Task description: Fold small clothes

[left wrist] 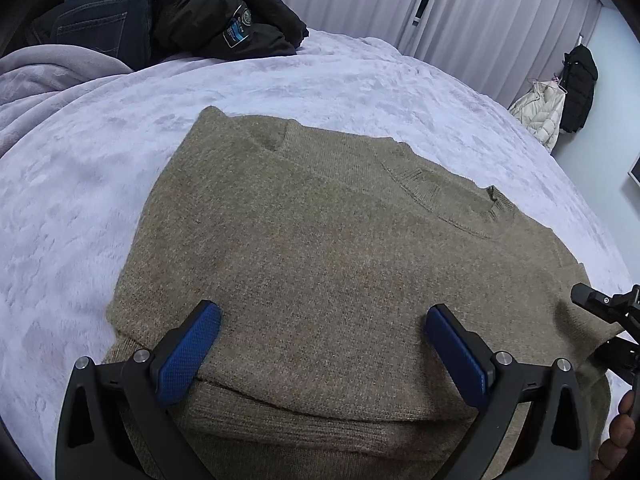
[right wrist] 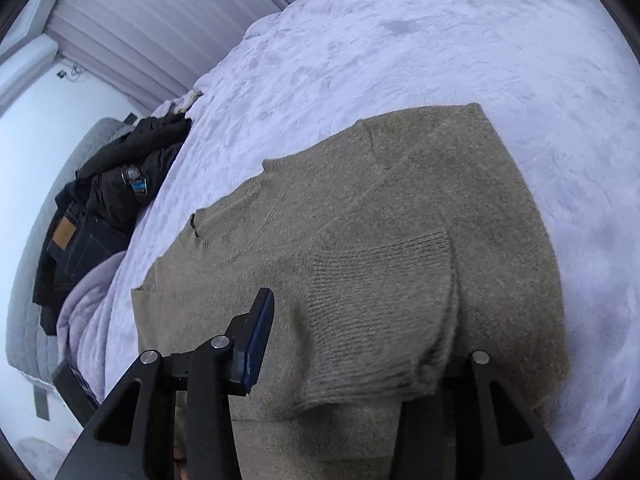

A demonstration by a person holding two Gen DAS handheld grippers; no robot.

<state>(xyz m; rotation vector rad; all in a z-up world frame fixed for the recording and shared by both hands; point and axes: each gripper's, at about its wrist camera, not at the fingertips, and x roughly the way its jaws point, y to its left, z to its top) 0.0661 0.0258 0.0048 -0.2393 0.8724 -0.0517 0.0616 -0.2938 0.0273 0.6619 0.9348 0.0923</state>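
Observation:
A tan knitted sweater [left wrist: 320, 240] lies flat on the lilac bed cover [left wrist: 80, 184], with its sleeves folded over its body. My left gripper [left wrist: 323, 340] hovers open over the hem end, its blue pads [left wrist: 188, 356] wide apart and empty. In the right wrist view the sweater [right wrist: 400, 208] fills the middle. My right gripper [right wrist: 352, 344] has its jaws wide apart; the ribbed cuff [right wrist: 380, 312] of a sleeve drapes over the right finger and hides it. The left pad [right wrist: 258, 340] stands clear of the cloth. The right gripper also shows in the left wrist view [left wrist: 612, 320].
Dark jeans [left wrist: 108, 12] and a black jacket [left wrist: 228, 12] are piled at the bed's head. Pleated curtains [left wrist: 480, 12] hang behind the bed. Coats [left wrist: 560, 96] hang on the far wall. The fuzzy cover spreads all around the sweater.

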